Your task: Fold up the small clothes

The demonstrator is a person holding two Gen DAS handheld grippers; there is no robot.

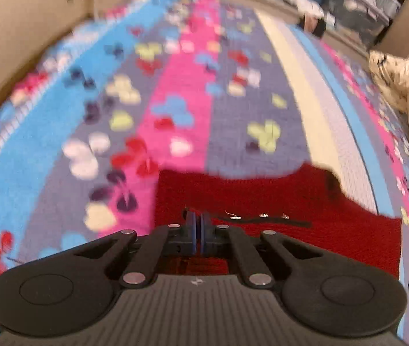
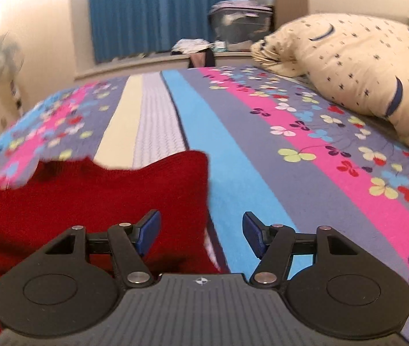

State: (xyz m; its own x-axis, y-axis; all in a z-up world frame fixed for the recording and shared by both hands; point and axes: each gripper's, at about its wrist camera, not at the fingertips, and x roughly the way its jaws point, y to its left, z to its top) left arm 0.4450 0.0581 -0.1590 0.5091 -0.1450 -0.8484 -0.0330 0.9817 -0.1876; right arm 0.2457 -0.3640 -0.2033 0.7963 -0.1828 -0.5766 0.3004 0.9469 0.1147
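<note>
Left wrist view: my left gripper [image 1: 198,230] has its fingers pressed together, apparently pinching the near edge of the red knit garment [image 1: 276,201], though the contact is hidden. The garment spreads ahead and to the right on the bed [image 1: 60,132], with a dark strip carrying small metal snaps [image 1: 262,218] running sideways.

Right wrist view: my right gripper [image 2: 201,235] is spread wide, holding nothing. The red knit garment [image 2: 94,199] lies left of centre; its right edge falls between the fingers. Fuzzy, thick knit. Pillow [image 2: 357,66] far right.

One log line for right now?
left gripper: shut on red garment | right gripper: open, at garment's edge | surface: bedspread
</note>
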